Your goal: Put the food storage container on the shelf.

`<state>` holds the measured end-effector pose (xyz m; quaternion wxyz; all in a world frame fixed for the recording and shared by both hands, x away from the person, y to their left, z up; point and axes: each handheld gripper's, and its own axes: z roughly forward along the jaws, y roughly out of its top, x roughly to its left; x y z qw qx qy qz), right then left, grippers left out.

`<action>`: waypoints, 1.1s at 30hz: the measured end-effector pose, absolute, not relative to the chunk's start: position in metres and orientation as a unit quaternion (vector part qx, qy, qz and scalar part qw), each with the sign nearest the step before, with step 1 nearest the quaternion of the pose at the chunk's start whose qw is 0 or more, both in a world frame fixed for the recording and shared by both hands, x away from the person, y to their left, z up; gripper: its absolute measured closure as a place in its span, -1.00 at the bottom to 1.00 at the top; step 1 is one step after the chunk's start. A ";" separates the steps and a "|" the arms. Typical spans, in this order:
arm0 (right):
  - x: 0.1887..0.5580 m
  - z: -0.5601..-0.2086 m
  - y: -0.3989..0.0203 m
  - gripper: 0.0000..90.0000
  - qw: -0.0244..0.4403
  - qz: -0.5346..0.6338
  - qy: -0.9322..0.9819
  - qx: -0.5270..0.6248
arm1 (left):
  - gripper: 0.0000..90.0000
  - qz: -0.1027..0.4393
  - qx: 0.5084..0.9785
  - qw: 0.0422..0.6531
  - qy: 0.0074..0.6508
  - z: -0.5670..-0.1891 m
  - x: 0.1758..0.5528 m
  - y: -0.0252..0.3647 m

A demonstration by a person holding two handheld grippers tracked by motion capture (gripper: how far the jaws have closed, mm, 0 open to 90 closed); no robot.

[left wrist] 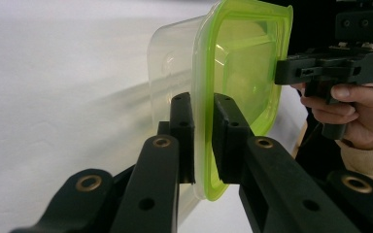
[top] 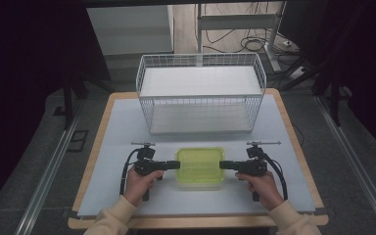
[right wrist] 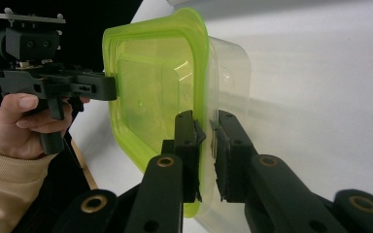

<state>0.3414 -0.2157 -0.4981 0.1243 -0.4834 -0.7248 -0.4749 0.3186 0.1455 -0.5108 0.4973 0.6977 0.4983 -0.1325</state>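
White wire basket stands beyond both grippers. Between them on the table, a clear container with green lid. Left gripper and right gripper each clamp its rim (opposite ends).

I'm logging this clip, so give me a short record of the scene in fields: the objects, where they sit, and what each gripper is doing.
container: clear tub with green lid, near edge of the table, between both grippers
basket: white wire basket, far side of table, nothing seen inside
left gripper: jaws closed on the lid's rim at the left end
right gripper: jaws closed on the lid's rim at the right end
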 end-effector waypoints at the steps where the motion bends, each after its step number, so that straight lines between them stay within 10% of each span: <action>1: 0.340 -0.495 -0.217 0.80 0.121 -0.477 -0.726 -0.480 | 0.79 -0.130 0.698 0.500 0.495 -0.508 0.317 0.146; 33: 0.340 -0.467 -0.215 0.79 0.096 -0.508 -0.727 -0.452 | 0.79 -0.084 0.707 0.526 0.465 -0.470 0.310 0.149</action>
